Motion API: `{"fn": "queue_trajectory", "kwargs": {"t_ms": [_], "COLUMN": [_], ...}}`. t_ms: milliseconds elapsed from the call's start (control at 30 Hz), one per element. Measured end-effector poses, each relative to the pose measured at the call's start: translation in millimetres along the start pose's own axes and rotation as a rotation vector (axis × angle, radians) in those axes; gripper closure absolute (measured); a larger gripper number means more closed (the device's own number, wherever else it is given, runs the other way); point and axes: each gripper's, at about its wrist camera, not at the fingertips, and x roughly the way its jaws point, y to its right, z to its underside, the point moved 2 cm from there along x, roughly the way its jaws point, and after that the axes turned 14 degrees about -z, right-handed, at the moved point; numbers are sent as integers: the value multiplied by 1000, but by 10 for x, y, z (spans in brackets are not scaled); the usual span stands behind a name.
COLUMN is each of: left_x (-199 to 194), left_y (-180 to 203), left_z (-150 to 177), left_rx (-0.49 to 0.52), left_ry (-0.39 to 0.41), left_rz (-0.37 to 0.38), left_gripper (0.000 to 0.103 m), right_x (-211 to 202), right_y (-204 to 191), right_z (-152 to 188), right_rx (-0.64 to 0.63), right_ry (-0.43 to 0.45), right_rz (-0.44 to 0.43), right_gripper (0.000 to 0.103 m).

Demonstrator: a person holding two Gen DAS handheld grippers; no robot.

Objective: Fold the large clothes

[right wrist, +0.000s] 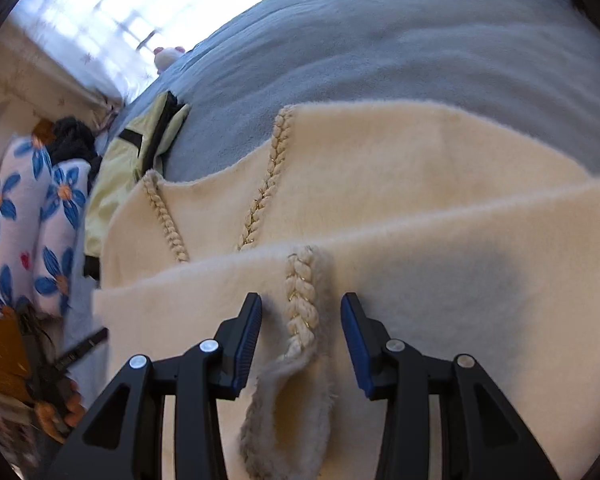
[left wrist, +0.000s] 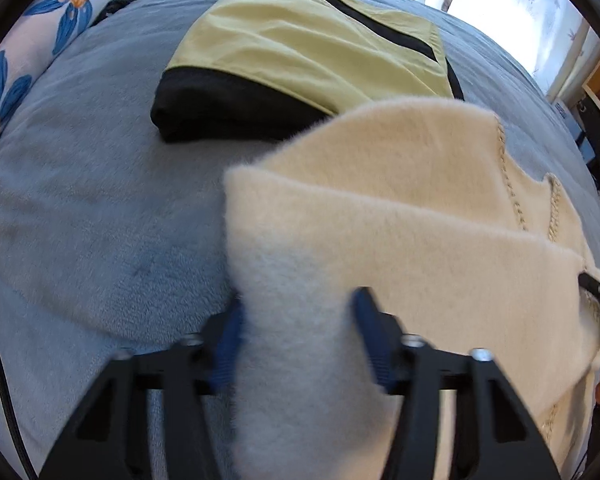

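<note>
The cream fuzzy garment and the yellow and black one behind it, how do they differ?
The cream garment is fuzzy with braided trim; the yellow and black garment is smooth. The cream one has fabric between both grippers' fingers, left gripper and right gripper; the yellow one lies untouched, already folded. Both rest on the grey blanket.

My left wrist camera sits just behind my left gripper (left wrist: 298,320), low over the grey-blue fleece bedspread (left wrist: 80,208), looking forward toward the bright window; the fluffy cream coat with braided trim (left wrist: 420,220) fills its near right side, very close; my right wrist camera rides behind my right gripper (right wrist: 301,332), tilted, closer still to that coat (right wrist: 400,168); both views share the coat, the bedspread (right wrist: 380,40), the folded yellow-and-black jacket (left wrist: 308,48) (right wrist: 140,148) and the blue-flowered white pillow (left wrist: 40,28) (right wrist: 16,208).
</note>
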Motion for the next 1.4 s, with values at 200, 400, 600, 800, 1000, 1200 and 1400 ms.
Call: {"fn": "queue_trajectory", "kwargs": {"t_ms": [200,400,600,800,1000,1200,1400], "left_x": [-183,-84,-239,-760,-922,-552,-521], "left_y": [78,136,-1,198,740,837,555], "left_z": [10,69,71,292,616,907,936], "left_rx": [13,11,3,37,66,43,33], "left_ry": [123,181,182,295,233,121,155], "left_rz": [-74,-131,-195,-154,-104,-133,-154], "left_gripper": [93,91,67,59,59,59,56], "right_x": [-133,163,-224,-446,-108,183,-283], "right_y": [-394,-172,-207,-675,-1307,-1234,-392], "right_z": [-14,-15,30,323,704,931,765], "right_rx": [-234,-174,-98,-174,-268,-347,-217], "right_ry": [107,64,140,133,27,-45,68], "right_rz": [92,138,139,137,12,78,211], "right_gripper": [91,87,77,71,71,77,92]}}
